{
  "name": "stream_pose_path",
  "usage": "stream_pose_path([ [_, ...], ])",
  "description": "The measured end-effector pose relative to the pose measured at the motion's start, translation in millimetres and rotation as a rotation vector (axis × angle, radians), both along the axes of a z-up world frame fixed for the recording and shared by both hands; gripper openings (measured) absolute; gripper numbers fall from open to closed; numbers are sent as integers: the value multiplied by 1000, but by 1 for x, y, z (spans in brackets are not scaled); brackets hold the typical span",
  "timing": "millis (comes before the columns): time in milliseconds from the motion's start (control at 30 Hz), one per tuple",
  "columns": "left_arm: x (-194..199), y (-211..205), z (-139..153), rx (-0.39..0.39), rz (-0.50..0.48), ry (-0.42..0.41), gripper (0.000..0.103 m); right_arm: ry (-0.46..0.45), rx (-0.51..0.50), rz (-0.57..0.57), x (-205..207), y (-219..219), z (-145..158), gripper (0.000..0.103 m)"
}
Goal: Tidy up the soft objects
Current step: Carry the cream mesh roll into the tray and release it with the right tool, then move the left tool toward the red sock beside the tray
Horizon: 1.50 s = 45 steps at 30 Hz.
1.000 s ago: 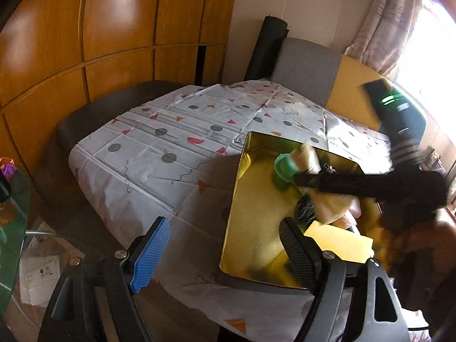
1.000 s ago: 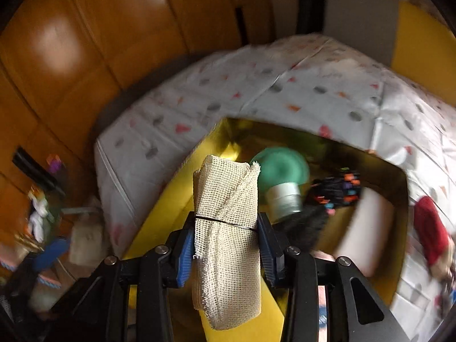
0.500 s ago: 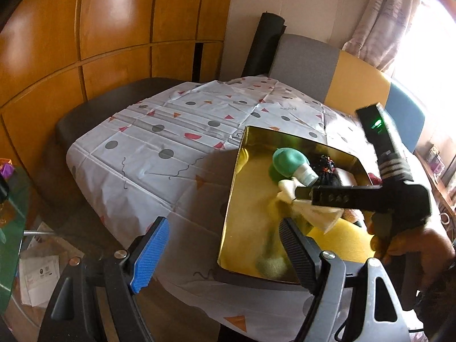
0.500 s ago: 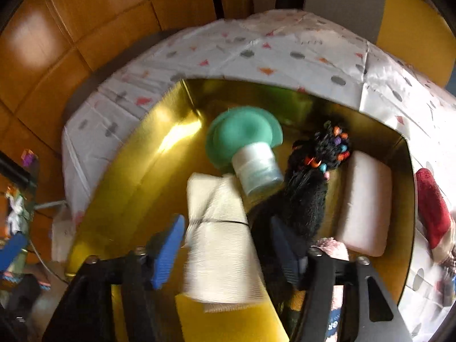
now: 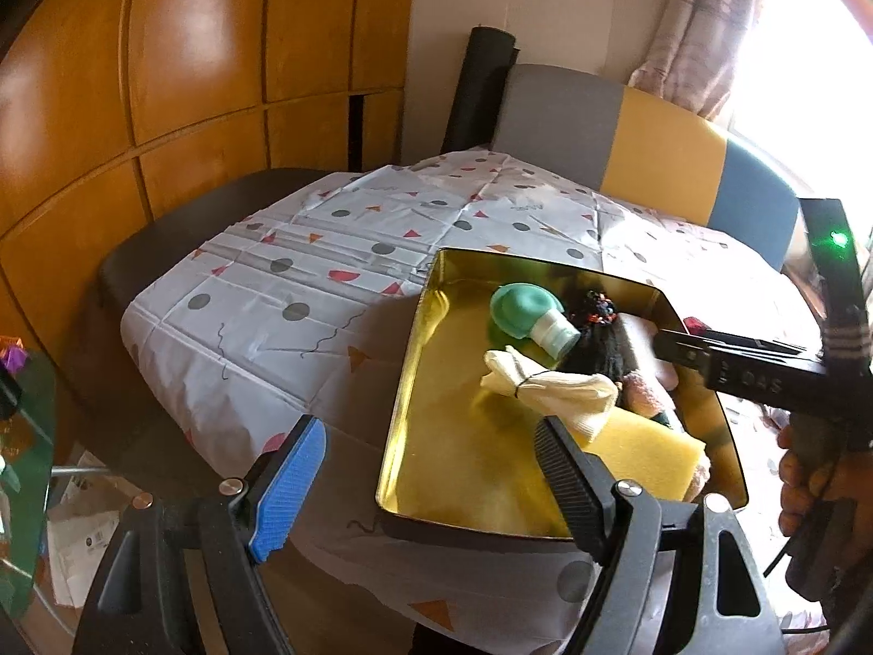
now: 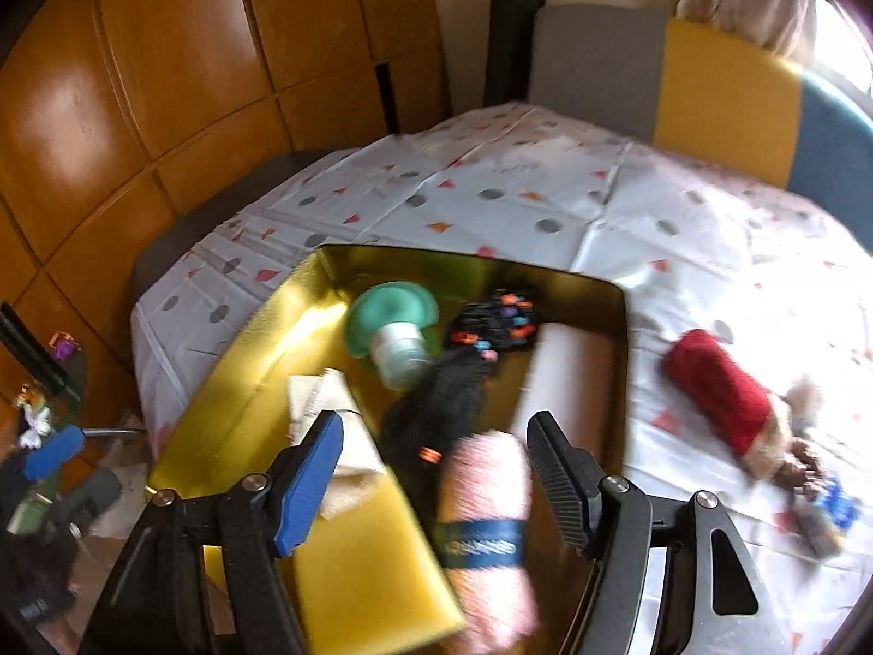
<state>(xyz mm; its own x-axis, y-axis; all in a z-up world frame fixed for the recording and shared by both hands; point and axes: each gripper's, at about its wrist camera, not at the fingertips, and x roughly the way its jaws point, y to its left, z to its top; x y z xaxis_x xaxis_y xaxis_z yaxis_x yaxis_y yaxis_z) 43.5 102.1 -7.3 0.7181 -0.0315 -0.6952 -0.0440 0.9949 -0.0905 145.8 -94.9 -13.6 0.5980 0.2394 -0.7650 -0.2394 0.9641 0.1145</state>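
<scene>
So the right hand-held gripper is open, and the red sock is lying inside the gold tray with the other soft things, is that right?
Not quite. The right hand-held gripper is open, but the red sock is lying outside the gold tray, on the tablecloth to its right. The right wrist view shows this.

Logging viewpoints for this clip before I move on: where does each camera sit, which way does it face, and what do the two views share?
Left wrist: on the left gripper, open, facing across the table at the gold tray; the right gripper's side and the person's right hand show.
Right wrist: on the right gripper, open, above the tray's near end, looking down into it; the left gripper's blue pad shows at lower left.
Shared: tray, gauze roll, green mushroom toy, yellow sponge, patterned tablecloth.
</scene>
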Motion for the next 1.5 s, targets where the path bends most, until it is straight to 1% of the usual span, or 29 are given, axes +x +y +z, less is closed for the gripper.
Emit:
stream_pose_path([
  [267, -3, -22, 7, 33, -48, -14, 80, -82, -12, -71, -30, -46, 14, 74],
  [333, -5, -27, 9, 40, -59, -20, 80, -97, -16, -90, -38, -58, 17, 76],
  [433, -7, -37, 13, 54, -85, -36, 80, -117, -23, -119, -47, -77, 21, 84],
  [467, -7, -39, 14, 56, -90, -39, 80, -122, -25, -128, -50, -82, 23, 86],
  [733, -8, -63, 17, 73, -151, -43, 80, -131, -63, -229, -63, -142, 27, 87],
  [900, -9, -79, 19, 85, -187, -45, 80, -142, -112, -327, -68, -192, 25, 88],
  [967, -8, -85, 20, 93, -200, -46, 80, -147, -147, -385, -71, -215, 20, 90],
  [1067, -7, -96, 22, 109, -223, -50, 80, -126, -158, -470, -76, -253, 5, 90],
  [1133, -6, -106, 24, 124, -243, -53, 80, -120, -143, -528, -81, -276, -6, 90],
  [1200, -6, -117, 25, 141, -263, -56, 80, -95, -104, -611, -88, -301, -18, 90],
  [1267, -6, -127, 25, 154, -281, -61, 80, -32, -58, -690, -90, -323, -29, 90],
  [1300, -5, -131, 25, 156, -289, -57, 80, -19, -29, -727, -91, -334, -31, 90],
  [1400, -1, -146, 24, 163, -313, -55, 80, -21, 35, -779, -95, -346, -30, 90],
  [1500, 2, -163, 22, 175, -347, -51, 80, -25, 58, -797, -98, -351, -28, 90],
])
